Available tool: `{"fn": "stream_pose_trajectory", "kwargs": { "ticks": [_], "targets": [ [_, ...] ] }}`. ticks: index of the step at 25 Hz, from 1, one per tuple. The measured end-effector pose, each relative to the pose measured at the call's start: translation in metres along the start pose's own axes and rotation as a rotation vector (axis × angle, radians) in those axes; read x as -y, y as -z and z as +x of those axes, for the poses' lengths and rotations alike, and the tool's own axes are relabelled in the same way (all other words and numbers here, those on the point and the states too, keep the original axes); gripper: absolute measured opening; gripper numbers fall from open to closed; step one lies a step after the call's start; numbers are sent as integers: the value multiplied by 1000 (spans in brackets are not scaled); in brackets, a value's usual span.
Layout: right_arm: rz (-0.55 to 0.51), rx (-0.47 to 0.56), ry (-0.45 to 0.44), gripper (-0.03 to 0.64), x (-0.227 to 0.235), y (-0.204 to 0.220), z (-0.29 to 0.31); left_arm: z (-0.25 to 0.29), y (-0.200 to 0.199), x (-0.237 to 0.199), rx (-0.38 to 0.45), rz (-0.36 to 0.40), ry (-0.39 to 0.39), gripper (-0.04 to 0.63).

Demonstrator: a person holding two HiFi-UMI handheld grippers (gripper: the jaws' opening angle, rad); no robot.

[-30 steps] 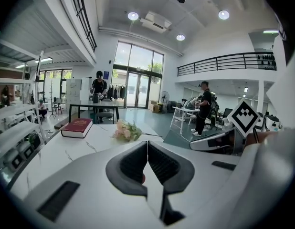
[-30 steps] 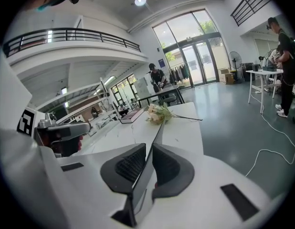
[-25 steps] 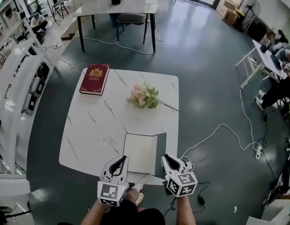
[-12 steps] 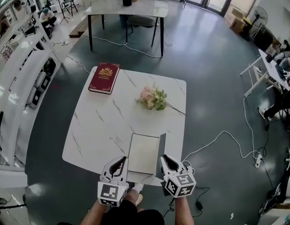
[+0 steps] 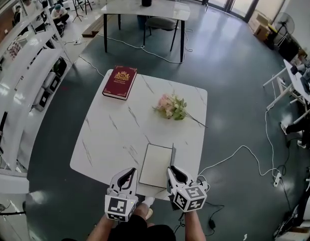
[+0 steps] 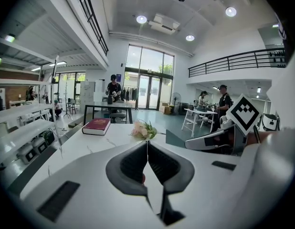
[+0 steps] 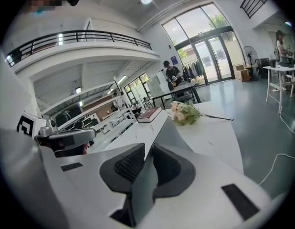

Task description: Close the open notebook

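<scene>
- The left tongs (image 6: 147,144) are seen fully closed, tip against tip, with nothing gripped.
- The right tongs (image 7: 148,149) are opening slightly; the notebook's grey cover (image 7: 169,132) is pinched between the pads and held standing on edge.
- The notebook (image 5: 156,164) is laid open on the worktop (image 5: 115,134), just ahead of and between the 2 tongs, pale page up.
- A flower bouquet (image 5: 171,107) is seen farther ahead of the right tongs, and a red book (image 5: 120,82) well beyond the left tongs.

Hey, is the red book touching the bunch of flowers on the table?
No, the red book lies near the far left corner of the table, with bare marble between it and the flowers.
</scene>
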State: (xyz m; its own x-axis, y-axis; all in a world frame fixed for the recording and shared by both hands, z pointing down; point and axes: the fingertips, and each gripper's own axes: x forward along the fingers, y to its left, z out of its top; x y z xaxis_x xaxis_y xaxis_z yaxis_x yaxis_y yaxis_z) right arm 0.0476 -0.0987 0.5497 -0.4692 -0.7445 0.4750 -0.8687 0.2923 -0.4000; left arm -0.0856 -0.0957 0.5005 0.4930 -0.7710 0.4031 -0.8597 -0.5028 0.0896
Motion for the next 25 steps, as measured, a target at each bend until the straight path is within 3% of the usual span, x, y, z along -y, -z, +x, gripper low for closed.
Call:
{"fn": "stream_pose_trajectory", "kwargs": {
  "ticks": [25],
  "targets": [
    [-78, -159, -83, 81, -41, 37, 85, 0, 49, -58, -50, -99, -127, 25]
  ]
}}
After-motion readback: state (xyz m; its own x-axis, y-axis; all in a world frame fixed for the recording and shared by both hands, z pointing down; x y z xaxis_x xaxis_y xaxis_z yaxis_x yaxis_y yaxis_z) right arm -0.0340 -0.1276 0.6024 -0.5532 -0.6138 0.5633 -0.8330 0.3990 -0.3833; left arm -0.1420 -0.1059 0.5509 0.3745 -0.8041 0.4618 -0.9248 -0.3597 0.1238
